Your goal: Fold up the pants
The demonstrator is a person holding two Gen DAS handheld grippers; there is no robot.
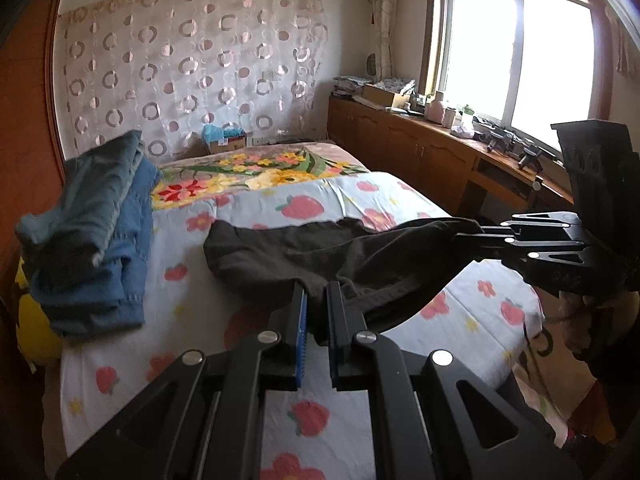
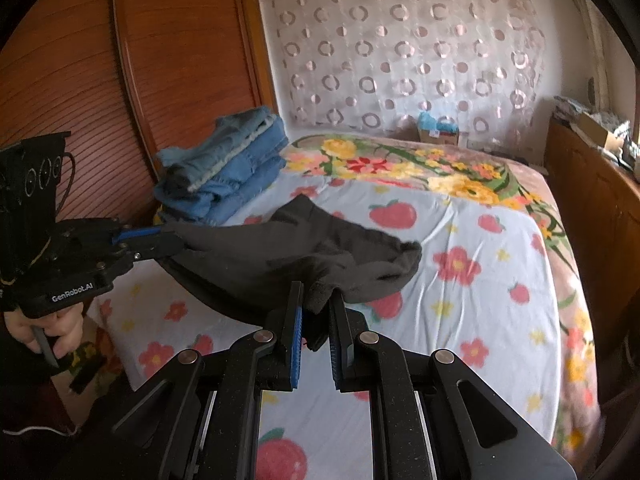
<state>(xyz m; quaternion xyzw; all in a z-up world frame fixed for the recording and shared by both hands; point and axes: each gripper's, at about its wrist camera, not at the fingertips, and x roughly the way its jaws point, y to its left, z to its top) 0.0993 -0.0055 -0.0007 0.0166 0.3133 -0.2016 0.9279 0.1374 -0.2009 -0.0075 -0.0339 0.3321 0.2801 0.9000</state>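
- At the far left, a wooden wardrobe stands beside the bed.
- A stack of folded jeans lies on the left edge of the bed, close to the wardrobe; it is apart from the dark pants.
- In the right wrist view, the left gripper comes in from the left side. A hand holds its handle low at the left edge.
- The left gripper is closed on one edge of the pants. In its own view, dark cloth fills the narrow gap between its two fingers.
- The pants are dark grey, almost black. They hang stretched between the two grippers, above the near part of the bed, and the far end rests on the sheet.
- The sheet is light blue with red strawberries and flowers. Behind it lies a blanket with yellow and red flowers.
- The right gripper also holds the pants: a bunch of cloth sits pinched between its fingers, and the gap is narrow.
- In the left wrist view, the right gripper enters from the right, with the cloth pulled to a point at its tip.
- A curtain with ring pattern covers the wall behind the bed, and a small box stands below it.
- At the right, a wooden cabinet runs under a bright window; small things stand on top, too small to name.
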